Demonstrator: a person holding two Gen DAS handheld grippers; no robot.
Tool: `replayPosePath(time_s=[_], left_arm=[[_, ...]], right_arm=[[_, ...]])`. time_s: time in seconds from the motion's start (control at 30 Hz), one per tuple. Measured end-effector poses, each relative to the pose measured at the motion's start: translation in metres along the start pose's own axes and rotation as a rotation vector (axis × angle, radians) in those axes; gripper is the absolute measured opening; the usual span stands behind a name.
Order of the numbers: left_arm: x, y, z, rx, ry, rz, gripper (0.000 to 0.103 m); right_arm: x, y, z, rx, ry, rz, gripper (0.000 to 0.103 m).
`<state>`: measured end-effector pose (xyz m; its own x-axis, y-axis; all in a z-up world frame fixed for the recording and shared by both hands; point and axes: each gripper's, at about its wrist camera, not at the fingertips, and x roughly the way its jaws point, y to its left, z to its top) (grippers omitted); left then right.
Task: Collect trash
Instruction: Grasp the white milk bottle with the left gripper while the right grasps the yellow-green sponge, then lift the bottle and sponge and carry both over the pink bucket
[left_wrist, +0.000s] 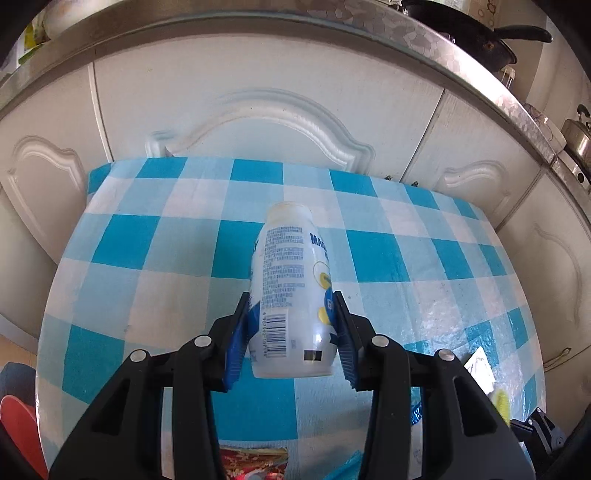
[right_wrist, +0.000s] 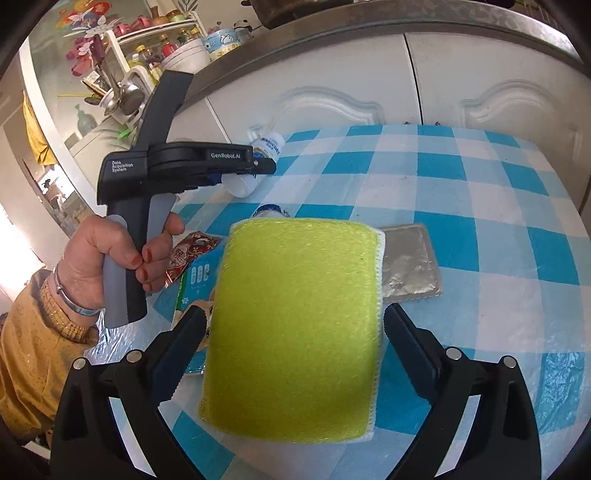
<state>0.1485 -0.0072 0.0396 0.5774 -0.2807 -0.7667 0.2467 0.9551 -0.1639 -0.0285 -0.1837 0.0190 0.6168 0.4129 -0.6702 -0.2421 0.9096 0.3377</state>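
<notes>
My right tongs (right_wrist: 295, 354) stand wide, a yellow-green sponge (right_wrist: 295, 325) lying flat between the pads without either side touching it that I can see. Just past the sponge sits a silver foil pack (right_wrist: 412, 264), and on its left a red wrapper (right_wrist: 192, 247) and a green-and-white packet (right_wrist: 195, 280) crowd together on the checked worktop (right_wrist: 498, 221). Further left, a hand (right_wrist: 110, 258) with a bracelet and a mustard sleeve grips the handle of my left tool. Over on the left view, my left tongs (left_wrist: 291, 332) are narrow and clamped on a white bottle (left_wrist: 291, 288), blue pads pressing its lower body on both sides, its neck pointing away from me, barcode facing up. The bottle hangs above the blue-and-white cloth, which side of lifted or resting I can't quite tell. Beyond the worktop edge, white cabinet doors (left_wrist: 280, 110), and a dark pan (left_wrist: 480, 37) up on the counter.
</notes>
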Motion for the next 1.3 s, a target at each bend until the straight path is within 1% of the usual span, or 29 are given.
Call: replayPosePath(time_s=[0.07,0.23,0.4,0.53,0.6,0.63,0.87,1.07,1.2,1.3], left_arm=[[-0.015,-0.001,-0.005,0.004,-0.026,0.013,0.044],[-0.051,-0.002,-0.025,-0.001,-0.07,0.014,0.044],[-0.085,0.004,-0.055,-0.031,-0.093,-0.018,0.044],[-0.109,0.014,-0.083,-0.061,-0.1,-0.039,0.044],[-0.12,0.019,-0.097,-0.08,-0.097,-0.05,0.044],[-0.125,0.022,-0.105,-0.086,-0.093,-0.052,0.044],[-0.148,0.038,-0.155,-0.124,-0.056,-0.061,0.044],[-0.158,0.046,-0.189,-0.135,-0.022,-0.064,0.044],[-0.167,0.05,-0.204,-0.14,-0.015,-0.069,0.044],[-0.177,0.051,-0.214,-0.131,-0.024,-0.068,0.044]], right_arm=[[0.001,0.002,-0.002,0.001,0.007,-0.021,0.096],[0.003,0.003,-0.008,0.006,0.022,-0.035,0.096],[0.004,0.004,-0.012,0.023,0.03,-0.063,0.096],[0.001,0.004,-0.018,0.036,0.016,-0.08,0.094],[-0.001,0.005,-0.021,0.038,0.013,-0.091,0.091],[-0.003,0.006,-0.022,0.042,0.011,-0.096,0.086],[-0.017,0.002,-0.038,0.092,-0.023,-0.111,0.081],[-0.035,0.004,-0.052,0.128,-0.047,-0.129,0.079],[-0.049,0.01,-0.061,0.149,-0.07,-0.124,0.079],[-0.058,0.018,-0.067,0.149,-0.084,-0.121,0.079]])
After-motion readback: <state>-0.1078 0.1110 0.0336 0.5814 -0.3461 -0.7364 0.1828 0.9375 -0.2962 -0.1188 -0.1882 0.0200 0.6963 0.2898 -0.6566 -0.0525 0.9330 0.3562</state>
